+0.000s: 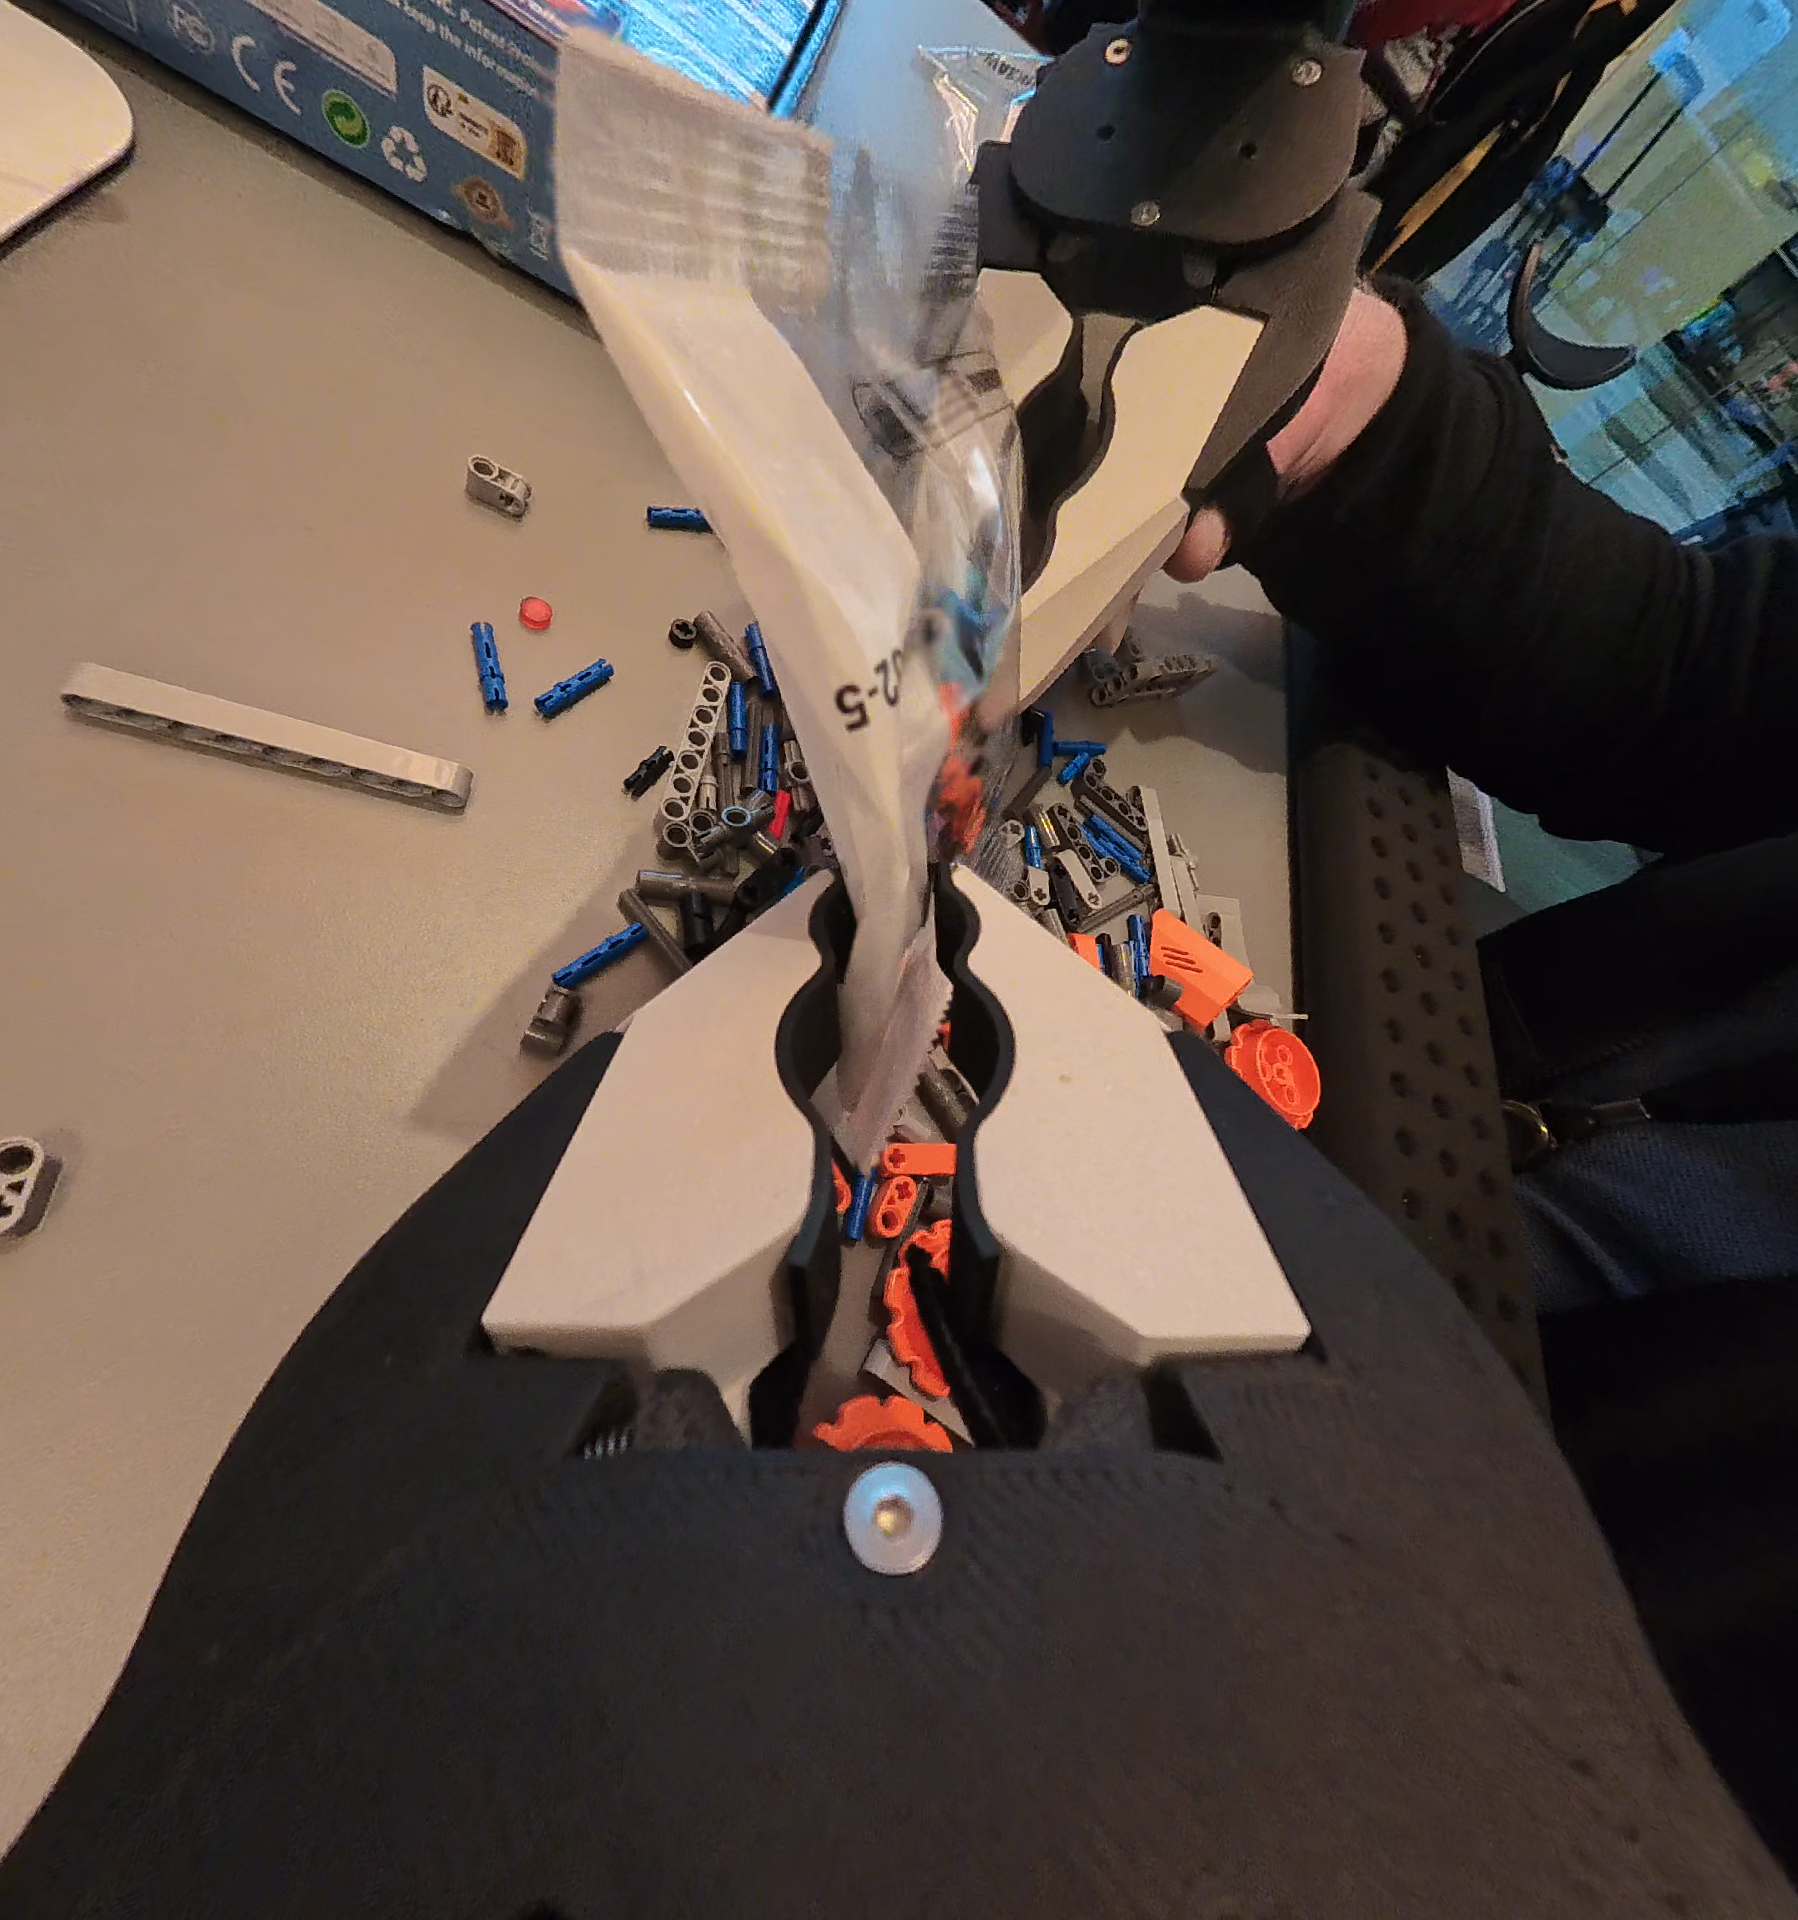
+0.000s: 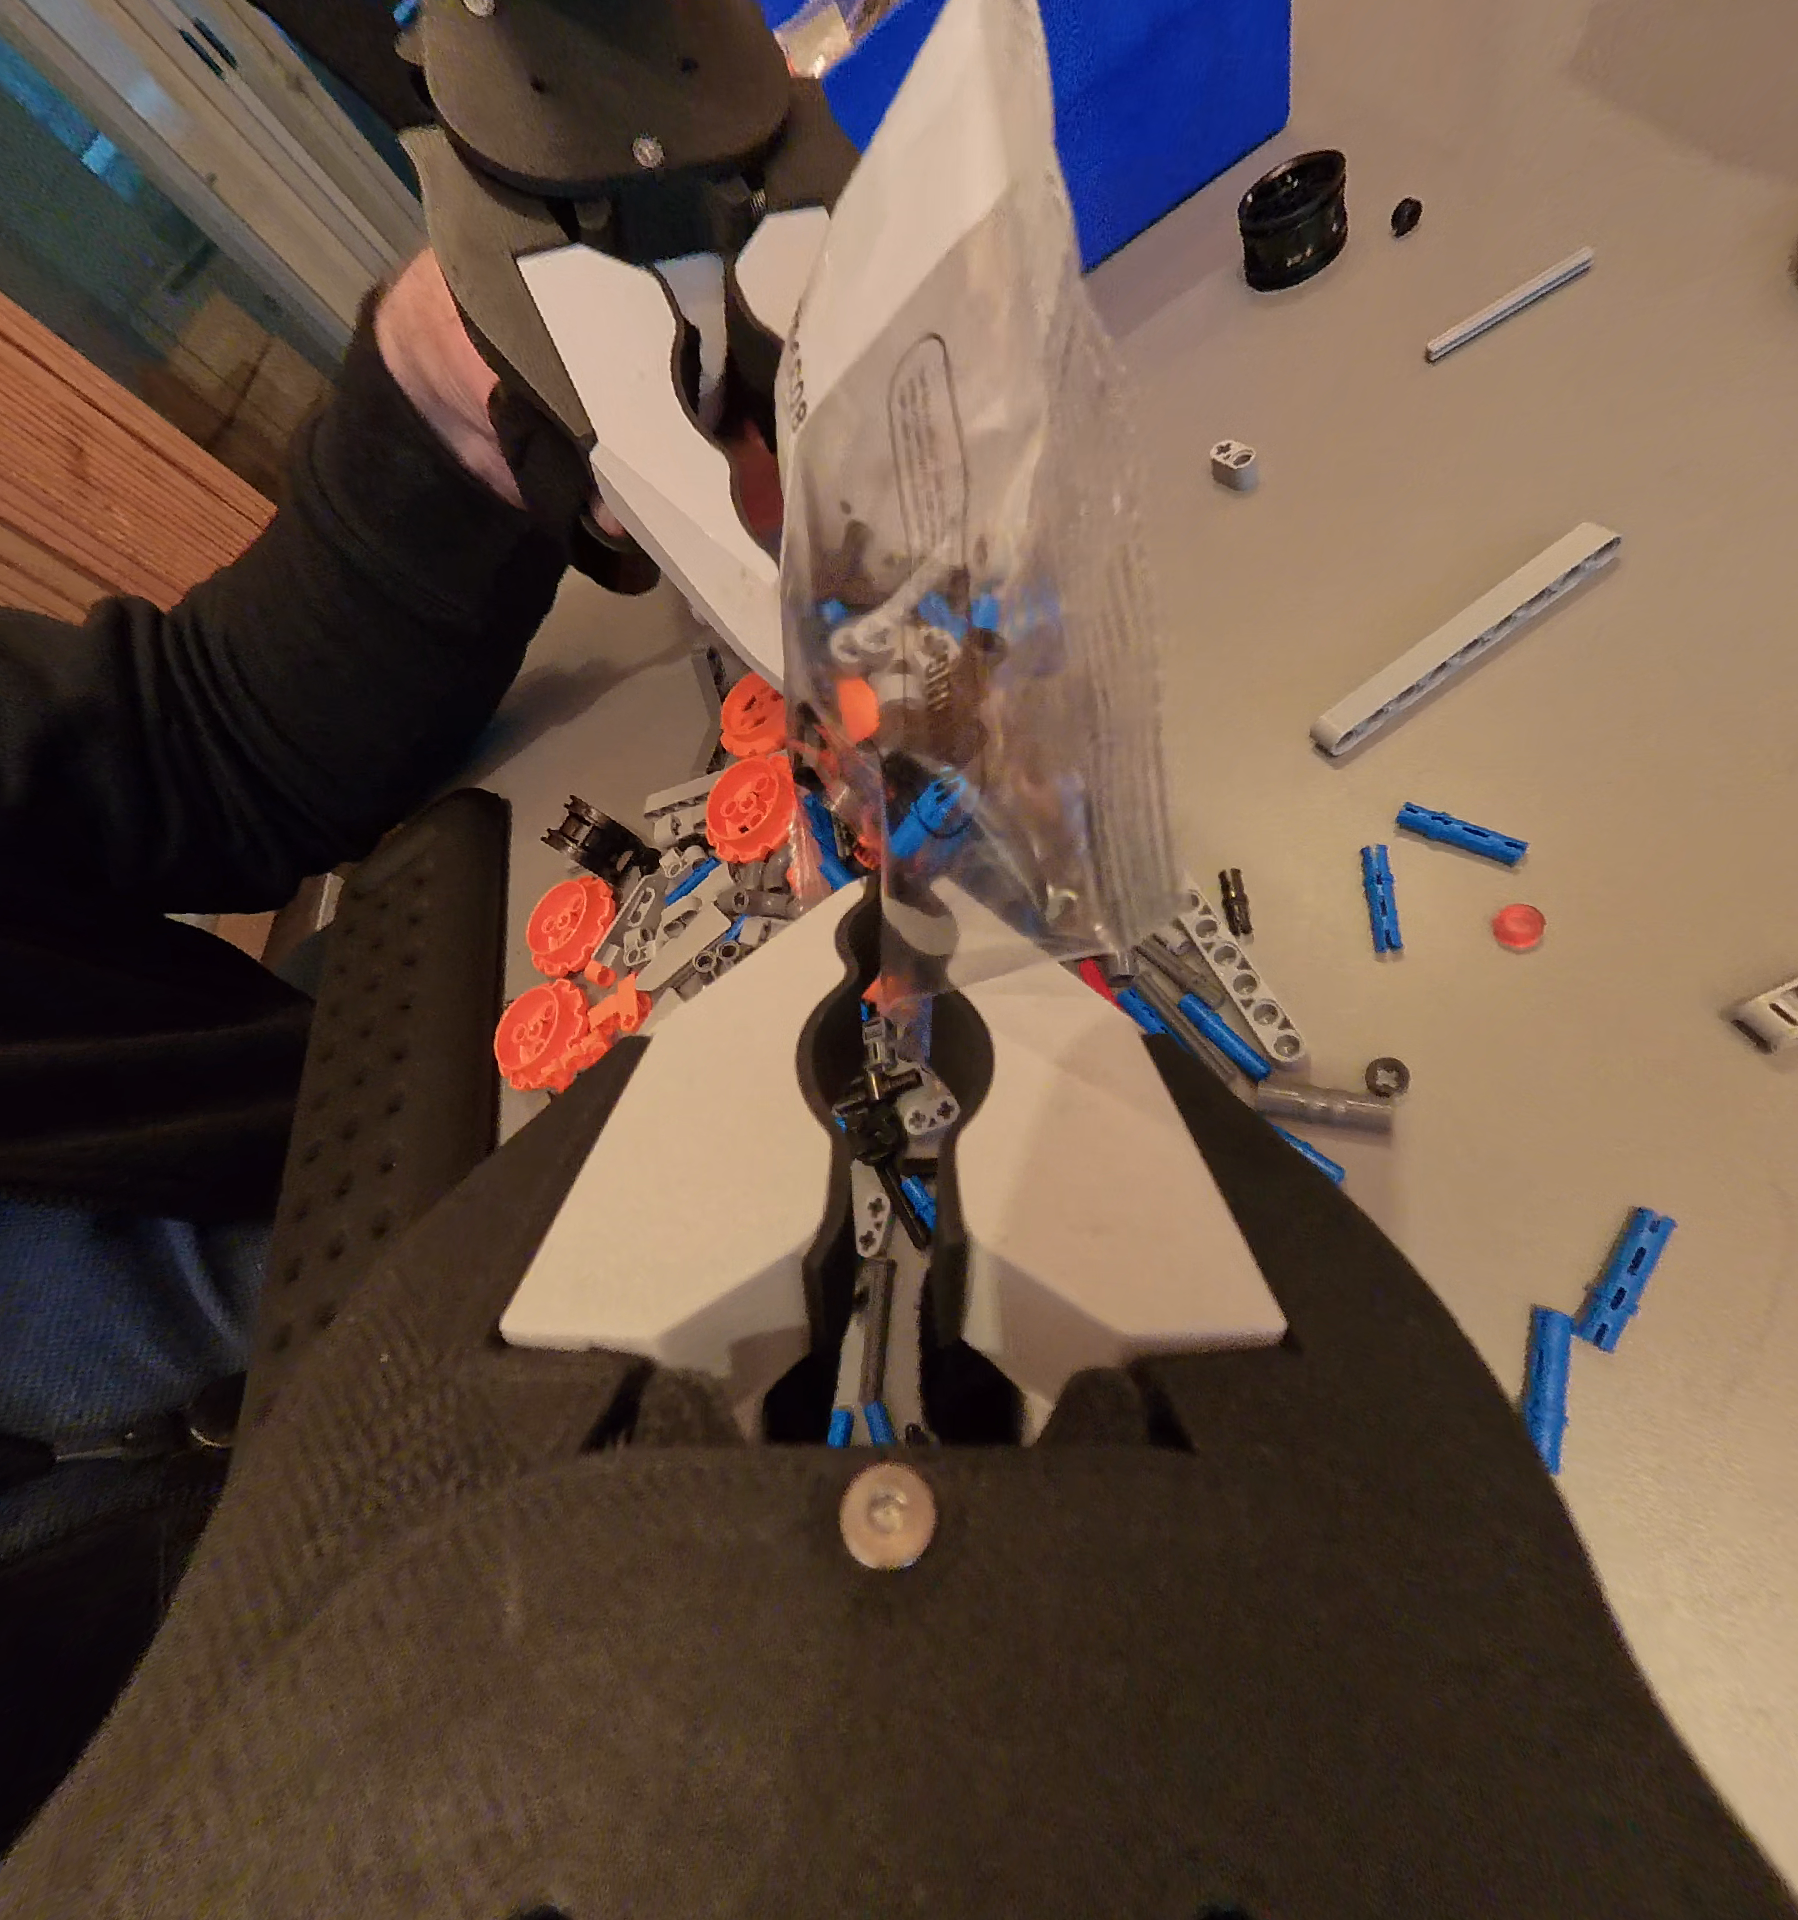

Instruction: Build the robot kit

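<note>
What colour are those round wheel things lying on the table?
Orange. The gear wheels show best in the right wrist view, lying by the pile of small parts.

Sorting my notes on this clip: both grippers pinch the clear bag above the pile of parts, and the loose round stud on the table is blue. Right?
Not quite. The stud is red, not blue, as both wrist views show. The rest stands: the left gripper and right gripper both pinch the bag above the pile.

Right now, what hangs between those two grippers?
A clear plastic bag with small building parts inside, pinched by both the left gripper and the right gripper. Both wrist views show it.
</note>
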Action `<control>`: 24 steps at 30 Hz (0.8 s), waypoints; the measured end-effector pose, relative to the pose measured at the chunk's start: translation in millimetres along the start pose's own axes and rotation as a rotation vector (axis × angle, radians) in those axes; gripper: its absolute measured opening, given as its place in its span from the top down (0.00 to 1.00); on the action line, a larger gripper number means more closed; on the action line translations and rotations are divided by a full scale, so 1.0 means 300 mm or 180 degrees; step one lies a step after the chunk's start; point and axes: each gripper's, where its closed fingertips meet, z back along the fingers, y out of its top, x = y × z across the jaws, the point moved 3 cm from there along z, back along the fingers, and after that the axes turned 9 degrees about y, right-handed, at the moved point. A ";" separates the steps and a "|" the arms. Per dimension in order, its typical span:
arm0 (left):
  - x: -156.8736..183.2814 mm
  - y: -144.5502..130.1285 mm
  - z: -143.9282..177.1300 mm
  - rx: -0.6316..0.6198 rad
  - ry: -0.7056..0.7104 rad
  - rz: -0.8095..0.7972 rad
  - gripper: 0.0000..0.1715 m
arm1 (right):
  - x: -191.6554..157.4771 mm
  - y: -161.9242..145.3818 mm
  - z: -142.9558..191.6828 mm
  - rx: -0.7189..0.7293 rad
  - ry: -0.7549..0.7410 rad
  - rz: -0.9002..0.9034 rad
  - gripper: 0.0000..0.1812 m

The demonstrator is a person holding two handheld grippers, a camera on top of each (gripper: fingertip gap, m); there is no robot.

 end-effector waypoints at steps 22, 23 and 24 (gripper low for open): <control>-0.015 0.059 0.038 0.0260 0.0341 -0.0148 0.95 | 0.000 0.026 0.013 0.0040 -0.0155 0.0168 1.00; -0.016 0.061 0.038 0.0272 0.0335 -0.0134 0.95 | -0.002 0.028 0.013 0.0046 -0.0153 0.0166 1.00; -0.018 0.062 0.038 0.0284 0.0337 -0.0127 0.95 | -0.001 0.030 0.014 0.0054 -0.0165 0.0173 1.00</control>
